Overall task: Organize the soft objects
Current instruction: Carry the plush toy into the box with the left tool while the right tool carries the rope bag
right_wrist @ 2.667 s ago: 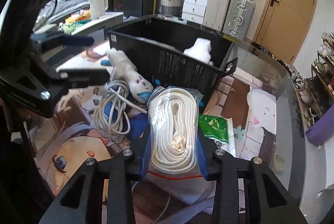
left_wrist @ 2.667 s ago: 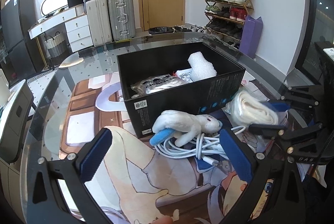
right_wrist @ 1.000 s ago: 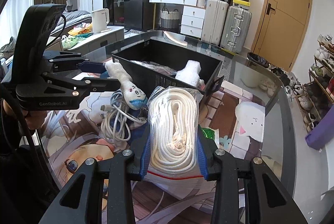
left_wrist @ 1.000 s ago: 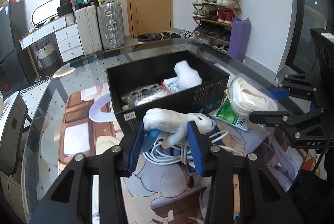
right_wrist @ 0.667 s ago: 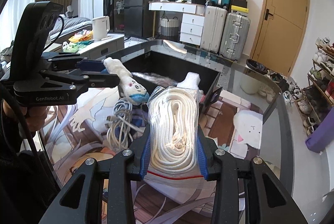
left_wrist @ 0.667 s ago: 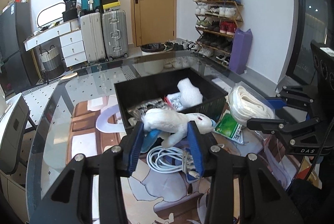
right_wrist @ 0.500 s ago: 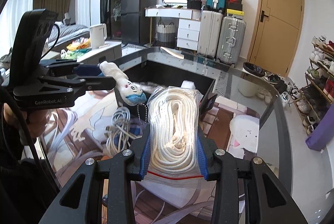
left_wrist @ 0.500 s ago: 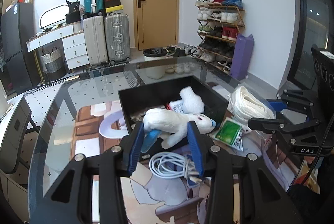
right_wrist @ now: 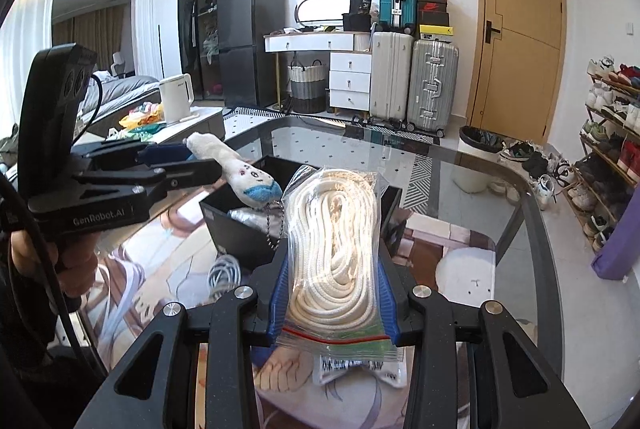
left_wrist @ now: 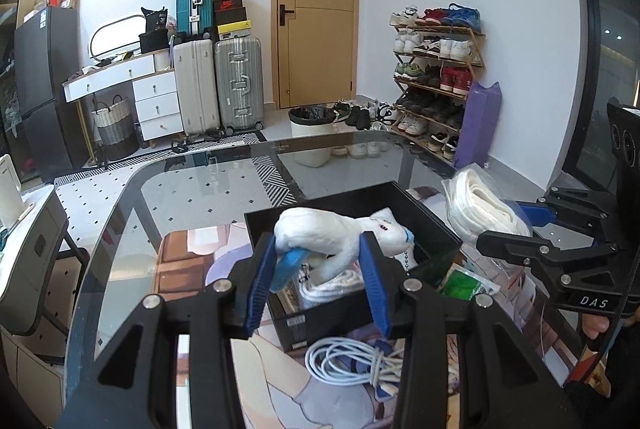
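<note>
Both loads have been raised above the black box: plush toy clamped in left tongs, bagged rope in right tongs; each should be centred before release.

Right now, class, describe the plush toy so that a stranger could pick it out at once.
Find the open black rectangular box on the glass table. Held above its near edge, in the left tongs, is the small white plush animal toy. Unlike the bagged white rope beside it, it has a face.
</note>
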`<state>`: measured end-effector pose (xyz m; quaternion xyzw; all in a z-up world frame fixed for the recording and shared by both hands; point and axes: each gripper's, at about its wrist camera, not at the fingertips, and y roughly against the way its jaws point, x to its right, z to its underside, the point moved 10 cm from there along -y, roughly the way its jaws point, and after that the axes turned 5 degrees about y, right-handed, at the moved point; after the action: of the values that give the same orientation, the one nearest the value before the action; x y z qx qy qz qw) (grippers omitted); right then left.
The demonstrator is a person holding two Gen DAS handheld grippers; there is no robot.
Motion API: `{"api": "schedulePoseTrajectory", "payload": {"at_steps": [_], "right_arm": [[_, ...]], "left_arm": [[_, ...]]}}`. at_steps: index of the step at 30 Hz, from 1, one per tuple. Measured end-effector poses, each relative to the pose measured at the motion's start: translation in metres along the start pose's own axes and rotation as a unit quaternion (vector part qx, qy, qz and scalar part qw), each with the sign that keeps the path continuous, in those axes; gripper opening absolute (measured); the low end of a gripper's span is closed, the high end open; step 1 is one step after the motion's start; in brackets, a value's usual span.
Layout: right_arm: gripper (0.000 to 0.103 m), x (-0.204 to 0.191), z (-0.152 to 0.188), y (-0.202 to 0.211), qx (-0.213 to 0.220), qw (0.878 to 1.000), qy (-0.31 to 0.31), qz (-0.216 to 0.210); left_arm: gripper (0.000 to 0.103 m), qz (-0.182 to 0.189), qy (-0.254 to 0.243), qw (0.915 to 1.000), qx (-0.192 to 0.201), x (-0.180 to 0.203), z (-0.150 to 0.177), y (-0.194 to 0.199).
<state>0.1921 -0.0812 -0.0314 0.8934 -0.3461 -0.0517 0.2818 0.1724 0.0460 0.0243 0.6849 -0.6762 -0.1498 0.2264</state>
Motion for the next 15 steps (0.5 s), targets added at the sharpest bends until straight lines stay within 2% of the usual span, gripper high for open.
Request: {"api": "schedulePoseTrajectory", "payload": {"at_steps": [15], "right_arm": [[0.038,0.0,-0.034,-0.029,0.006,1.0,-0.005,-0.008]], "left_arm": [[0.041,-0.009,0.013,0.9999,0.002,-0.012,-0.011,-0.018]]}}
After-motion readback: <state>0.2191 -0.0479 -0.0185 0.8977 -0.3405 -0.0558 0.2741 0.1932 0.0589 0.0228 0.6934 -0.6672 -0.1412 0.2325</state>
